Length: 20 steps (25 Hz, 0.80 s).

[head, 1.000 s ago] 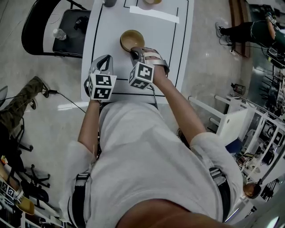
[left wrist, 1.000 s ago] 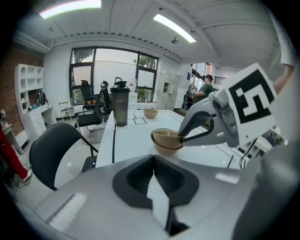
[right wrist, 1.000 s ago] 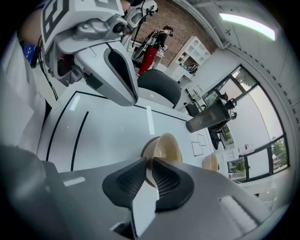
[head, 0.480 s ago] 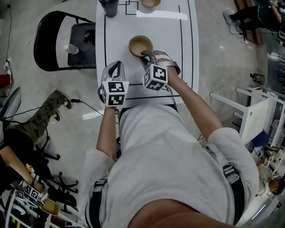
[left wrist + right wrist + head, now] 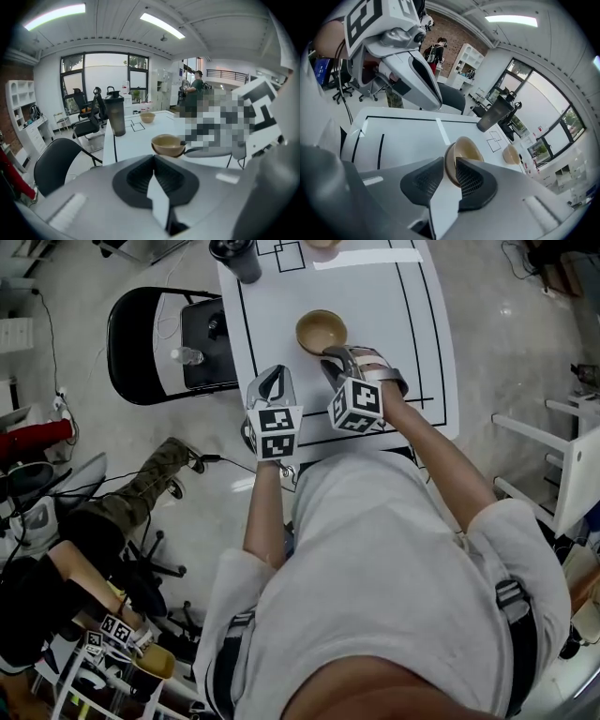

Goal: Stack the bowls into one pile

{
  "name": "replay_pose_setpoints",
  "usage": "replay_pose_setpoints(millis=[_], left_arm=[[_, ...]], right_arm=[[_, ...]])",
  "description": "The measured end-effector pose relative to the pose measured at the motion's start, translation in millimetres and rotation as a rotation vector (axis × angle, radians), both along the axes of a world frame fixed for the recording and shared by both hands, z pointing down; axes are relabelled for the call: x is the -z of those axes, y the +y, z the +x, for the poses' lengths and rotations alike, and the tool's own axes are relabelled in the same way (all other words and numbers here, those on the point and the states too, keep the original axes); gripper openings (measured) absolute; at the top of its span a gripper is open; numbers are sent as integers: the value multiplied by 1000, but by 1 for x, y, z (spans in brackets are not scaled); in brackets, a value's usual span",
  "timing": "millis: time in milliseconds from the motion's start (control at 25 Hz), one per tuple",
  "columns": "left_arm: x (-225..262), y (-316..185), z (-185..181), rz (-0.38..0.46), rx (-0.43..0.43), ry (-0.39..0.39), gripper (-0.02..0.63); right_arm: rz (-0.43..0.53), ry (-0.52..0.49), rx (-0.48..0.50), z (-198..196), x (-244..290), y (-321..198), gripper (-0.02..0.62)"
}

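Note:
A tan wooden bowl (image 5: 321, 331) (image 5: 464, 150) (image 5: 168, 144) sits on the white table (image 5: 394, 306). My right gripper (image 5: 334, 354) (image 5: 450, 161) is at the bowl's near rim. Its jaws have just been opening and stand apart, with the rim between them and a gap showing at one pad. A second tan bowl (image 5: 511, 153) (image 5: 147, 117) stands at the table's far end. My left gripper (image 5: 272, 381) (image 5: 153, 161) hovers to the left of the near bowl, shut, with nothing in it.
A dark tumbler (image 5: 234, 254) (image 5: 115, 115) stands at the far left corner of the table. A black folding chair (image 5: 150, 334) with a bag and a bottle on it is left of the table. White shelving (image 5: 562, 456) stands to the right.
The head camera has swung, so the table now sits higher and further right in the picture. The right gripper stays at the bowl's near rim, and the bowl has not moved.

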State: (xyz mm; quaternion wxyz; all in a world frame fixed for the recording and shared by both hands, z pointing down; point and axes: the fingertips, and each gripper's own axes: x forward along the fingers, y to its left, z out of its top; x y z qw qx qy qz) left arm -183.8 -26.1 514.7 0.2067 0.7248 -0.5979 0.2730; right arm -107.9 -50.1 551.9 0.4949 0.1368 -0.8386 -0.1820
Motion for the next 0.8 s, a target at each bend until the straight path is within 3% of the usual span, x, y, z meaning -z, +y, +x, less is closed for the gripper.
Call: replay_pose_setpoints(millis=[400,640,800], left_arm=[[-8,0,11,-12,-6,17,2],[11,-12,15,12,-53,-3,2],[48,-37,25,71,-139,-83,2]], right_arm=[[3,33,11,1,-15,-3,77],[9,-120,-97,12,20,-24,0],[3,-159,-170,40,32,-33,-2]])
